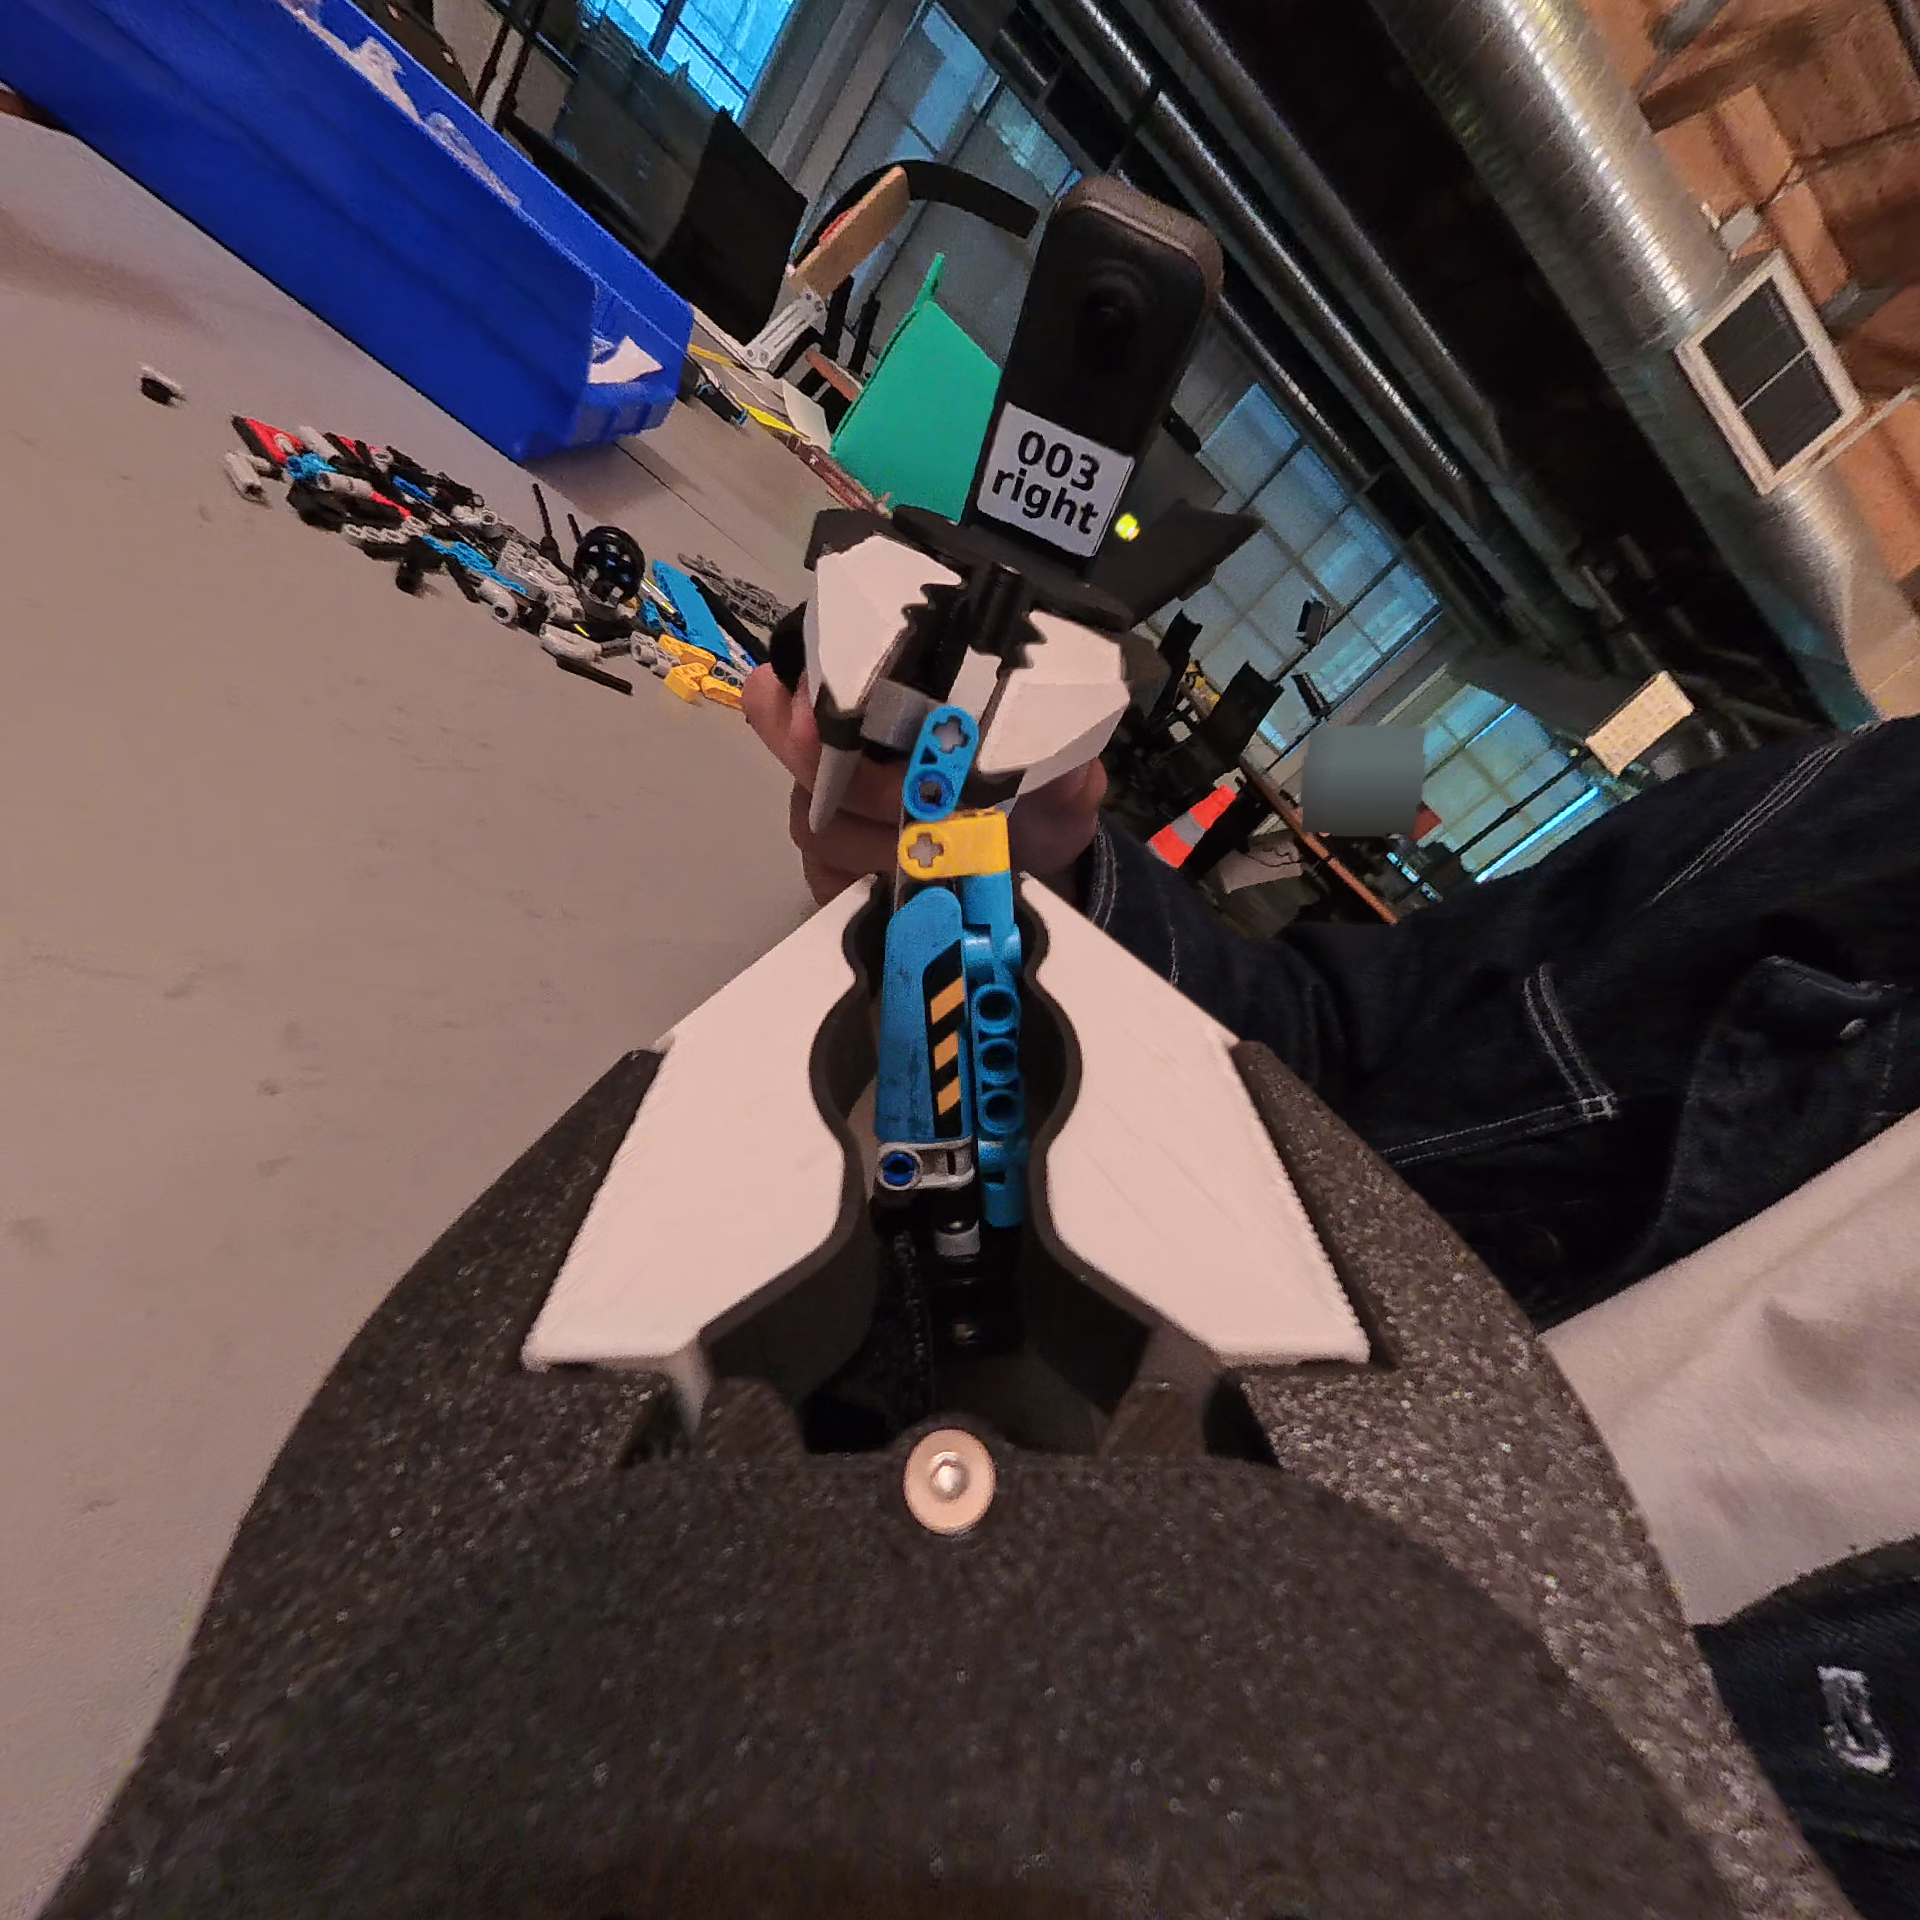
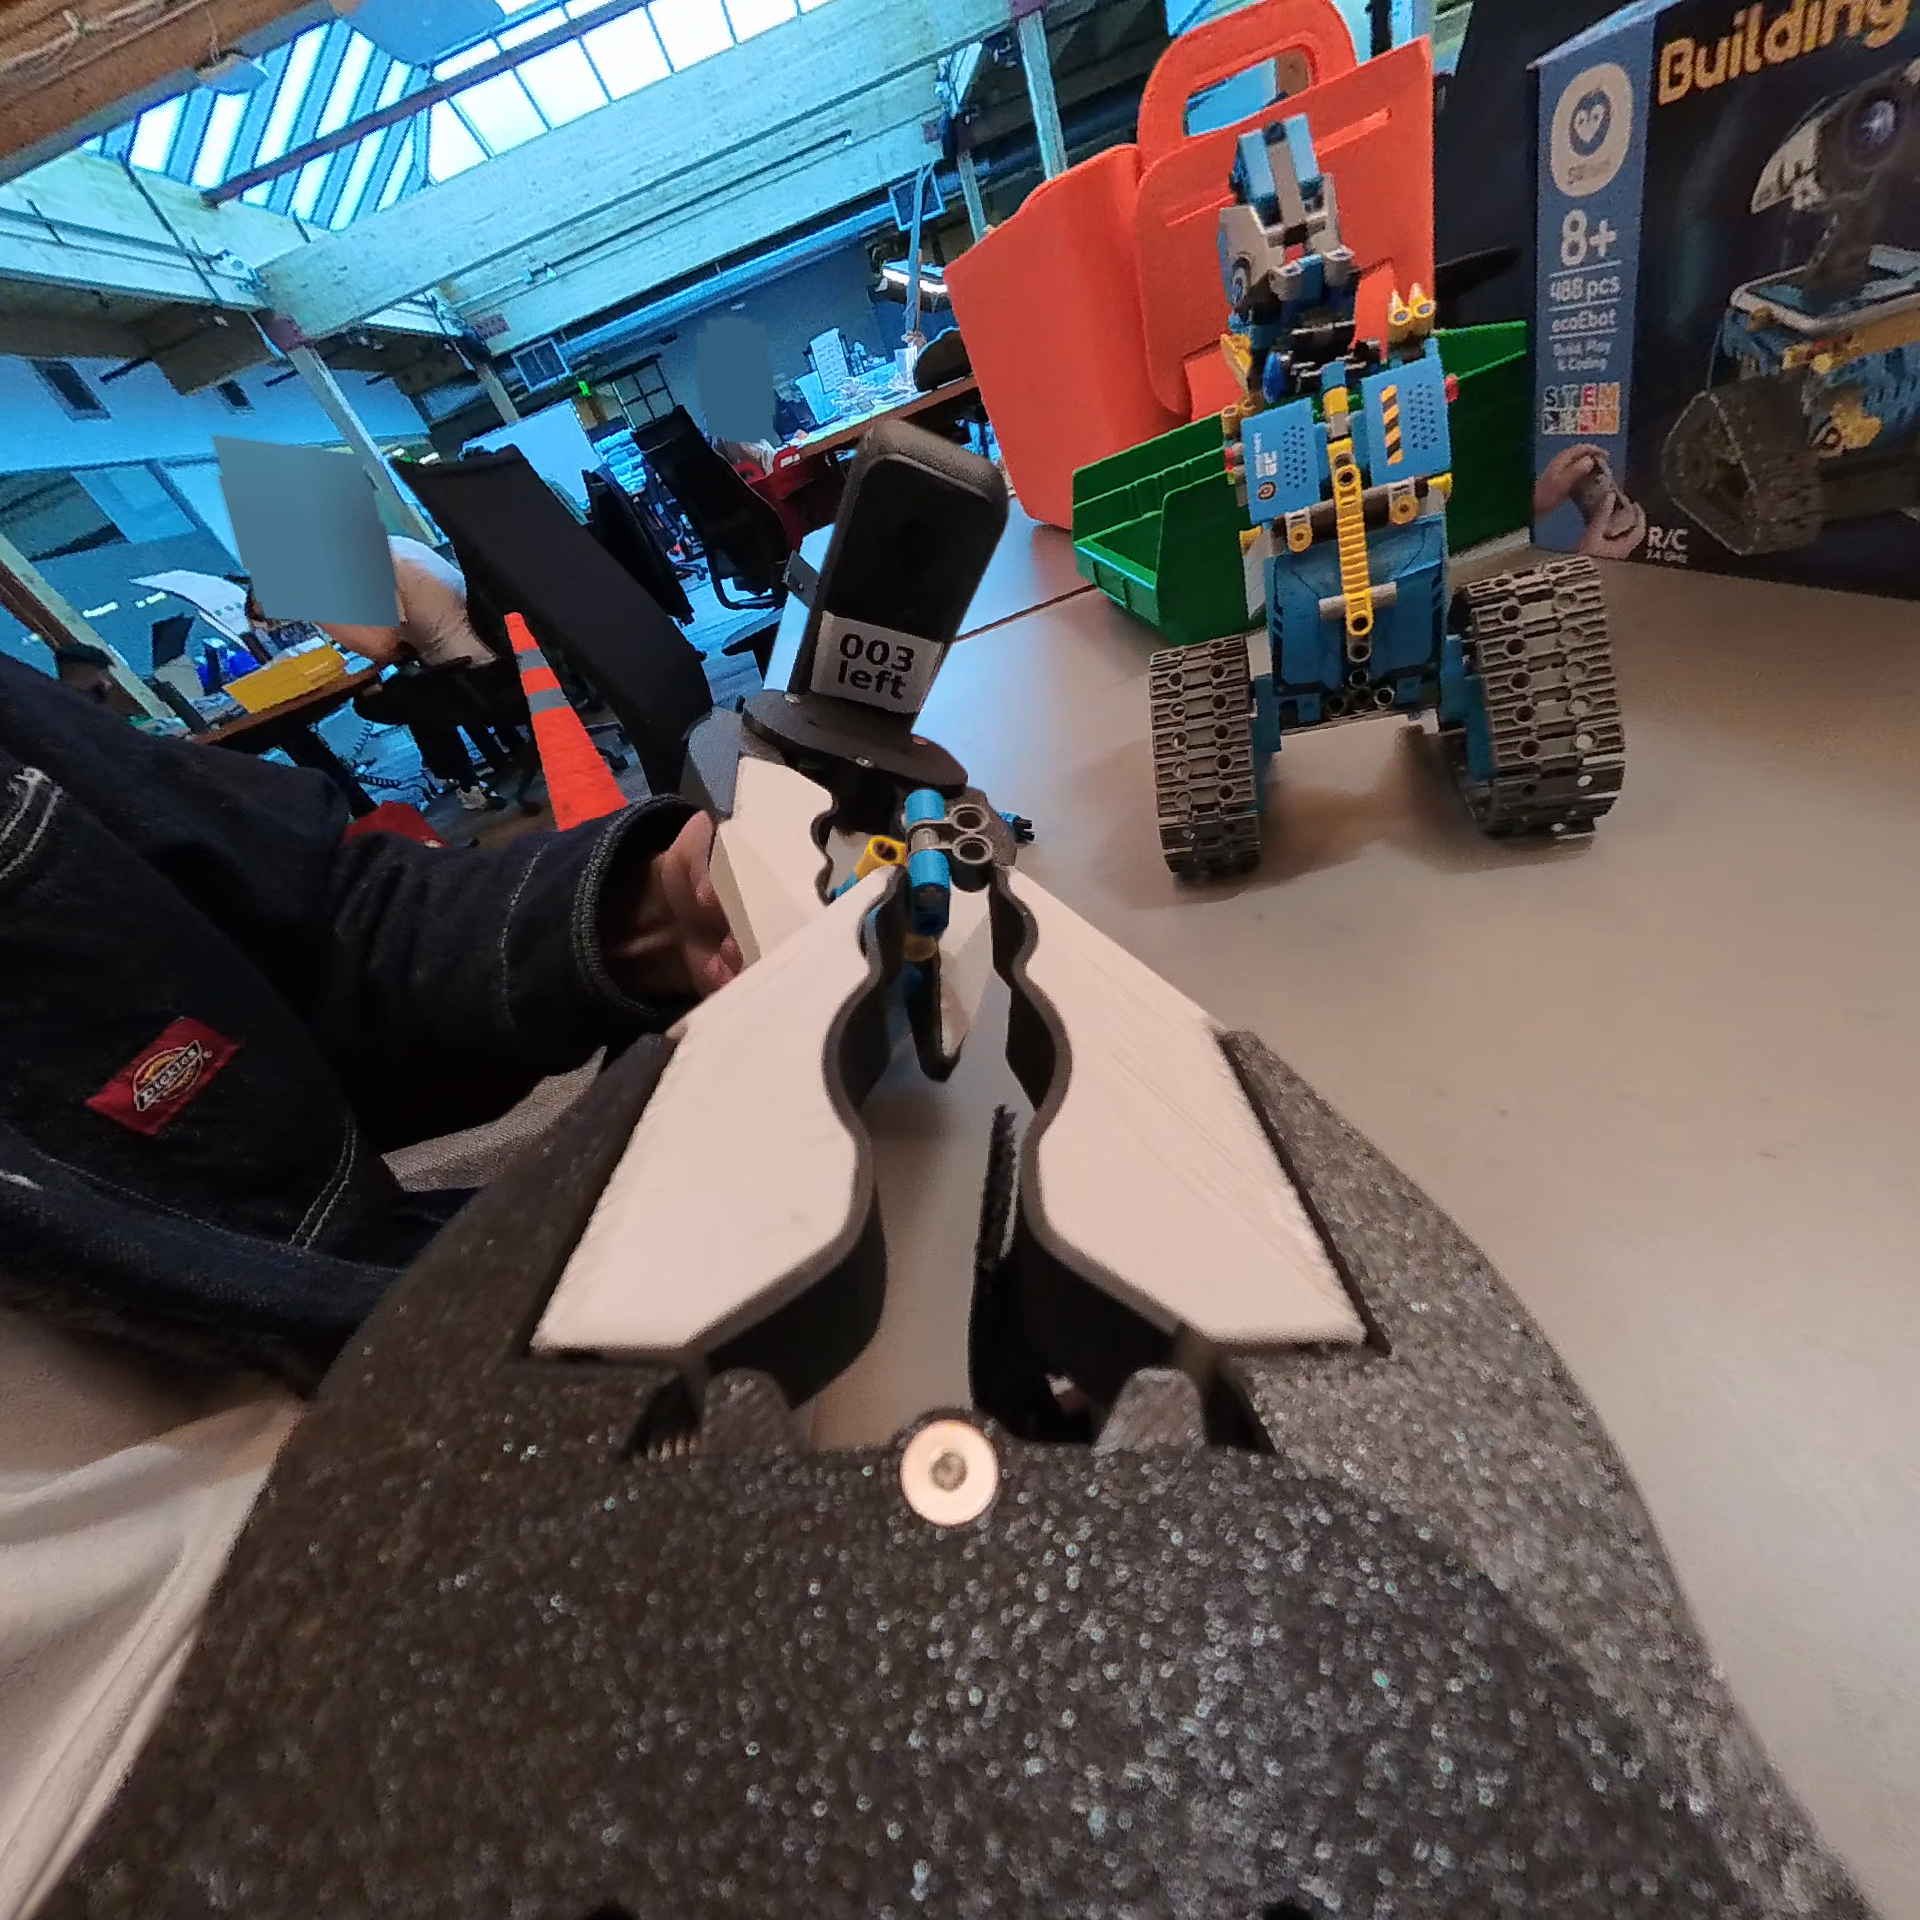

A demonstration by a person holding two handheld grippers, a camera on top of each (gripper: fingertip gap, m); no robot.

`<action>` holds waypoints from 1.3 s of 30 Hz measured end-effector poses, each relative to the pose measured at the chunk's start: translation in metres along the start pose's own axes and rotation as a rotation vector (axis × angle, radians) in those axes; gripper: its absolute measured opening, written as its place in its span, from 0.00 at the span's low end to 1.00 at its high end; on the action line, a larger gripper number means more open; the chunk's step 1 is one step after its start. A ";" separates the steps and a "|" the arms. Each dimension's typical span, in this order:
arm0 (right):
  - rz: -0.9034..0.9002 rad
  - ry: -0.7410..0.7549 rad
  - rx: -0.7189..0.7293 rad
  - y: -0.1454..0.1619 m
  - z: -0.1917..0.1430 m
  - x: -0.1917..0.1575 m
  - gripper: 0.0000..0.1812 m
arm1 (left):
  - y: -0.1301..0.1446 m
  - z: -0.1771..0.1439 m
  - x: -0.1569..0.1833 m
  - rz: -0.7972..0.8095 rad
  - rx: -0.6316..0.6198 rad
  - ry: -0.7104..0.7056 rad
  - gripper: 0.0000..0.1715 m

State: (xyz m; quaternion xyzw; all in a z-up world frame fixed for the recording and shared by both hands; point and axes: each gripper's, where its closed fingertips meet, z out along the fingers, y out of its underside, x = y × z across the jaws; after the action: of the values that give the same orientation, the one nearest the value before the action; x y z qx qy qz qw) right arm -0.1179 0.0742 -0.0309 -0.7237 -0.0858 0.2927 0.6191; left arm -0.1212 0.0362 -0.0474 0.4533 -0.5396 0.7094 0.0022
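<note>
My left gripper (image 1: 948, 896) is shut on a blue brick assembly (image 1: 940, 1039) with a black-and-yellow striped panel and a yellow connector (image 1: 956, 844) at its far end. A small blue beam (image 1: 938, 761) stands on that connector. My right gripper (image 1: 935, 790) faces mine and its jaws close narrowly around this beam. In the right wrist view, the right gripper (image 2: 943, 883) meets the assembly (image 2: 925, 883) held by the left gripper (image 2: 883, 935) above the table. A hand (image 1: 831, 821) in a dark sleeve holds the right gripper.
A pile of loose pieces (image 1: 499, 551) lies on the grey table (image 1: 312, 935), with a blue bin (image 1: 416, 229) behind. A built tracked robot model (image 2: 1351, 582), a green bin (image 2: 1153, 520), an orange carrier (image 2: 1070, 312) and a product box (image 2: 1766, 312) stand to the right. Less than 4 cm separates the two grippers' tips.
</note>
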 end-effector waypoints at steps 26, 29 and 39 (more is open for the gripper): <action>-0.142 -0.044 -0.303 0.055 0.005 -0.009 0.02 | 0.036 -0.022 -0.030 0.422 -0.280 -0.248 0.08; -0.162 -0.053 -0.334 0.063 0.006 -0.010 0.02 | 0.041 -0.021 -0.030 0.449 -0.312 -0.250 0.08; -0.266 -0.184 -0.573 0.070 -0.002 -0.020 0.09 | 0.033 -0.021 -0.016 0.468 -0.273 -0.183 0.08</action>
State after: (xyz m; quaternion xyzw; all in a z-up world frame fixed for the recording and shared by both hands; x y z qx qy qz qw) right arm -0.1502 0.0474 -0.0904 -0.8215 -0.3140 0.2372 0.4126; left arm -0.1419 0.0460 -0.0833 0.3742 -0.7180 0.5676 -0.1495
